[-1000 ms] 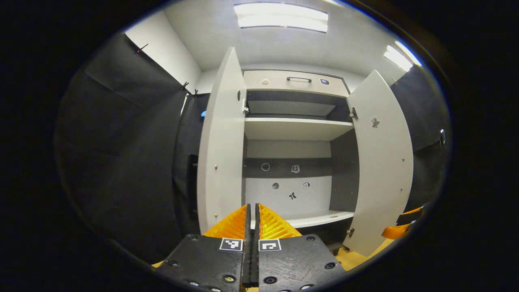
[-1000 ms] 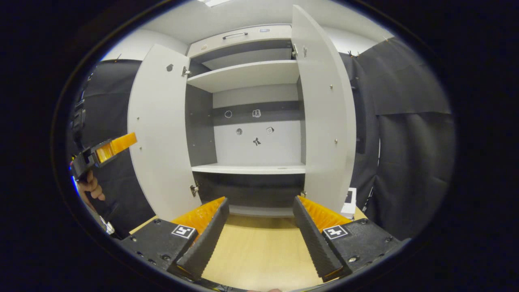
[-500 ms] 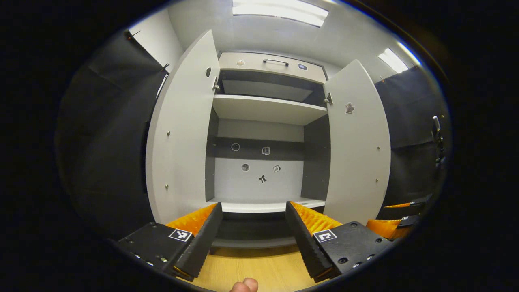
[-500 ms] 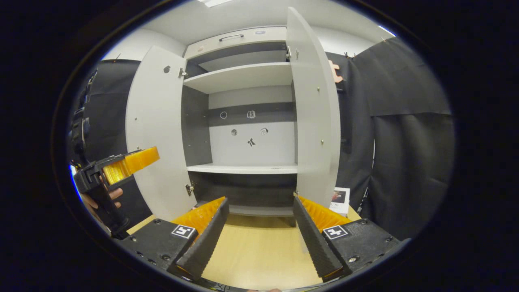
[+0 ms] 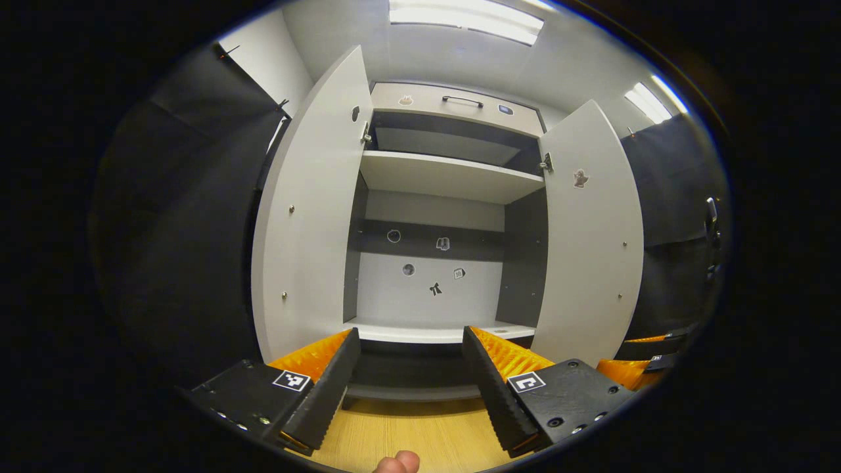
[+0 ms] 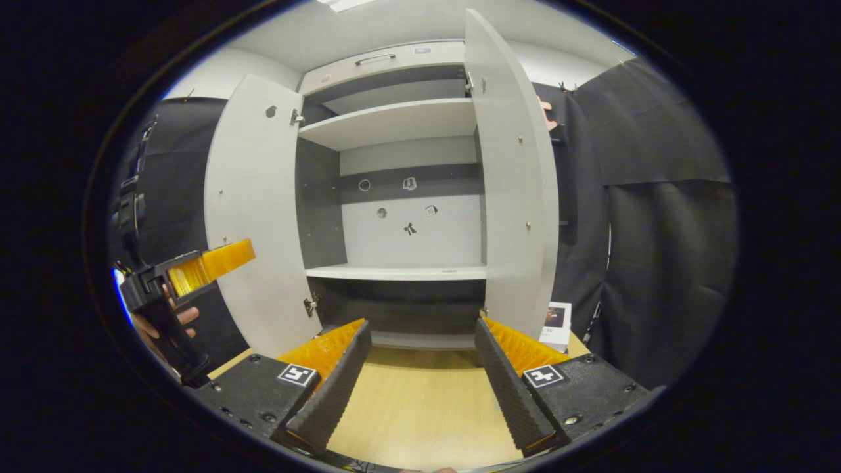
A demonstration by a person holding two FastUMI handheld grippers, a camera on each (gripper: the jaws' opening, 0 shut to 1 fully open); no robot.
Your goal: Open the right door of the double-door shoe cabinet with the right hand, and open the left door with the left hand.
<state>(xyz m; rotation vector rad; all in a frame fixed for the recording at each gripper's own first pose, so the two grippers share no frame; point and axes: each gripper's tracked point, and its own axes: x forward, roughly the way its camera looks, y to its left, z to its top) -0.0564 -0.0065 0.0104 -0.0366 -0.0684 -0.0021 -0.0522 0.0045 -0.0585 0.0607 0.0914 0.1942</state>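
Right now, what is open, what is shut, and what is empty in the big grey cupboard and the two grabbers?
Left grey cabinet door: swung open.
Right grey cabinet door: swung open.
Top drawer with dark handle: shut.
White shelves: bare.
Left gripper: open, holding nothing.
Right gripper: open, holding nothing.

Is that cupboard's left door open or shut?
Open: the left door stands swung outward, baring the shelves inside.

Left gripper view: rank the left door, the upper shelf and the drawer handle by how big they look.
1. Left door, largest, though it is nearer the camera, which inflates it.
2. Upper shelf.
3. Drawer handle, smallest by far.
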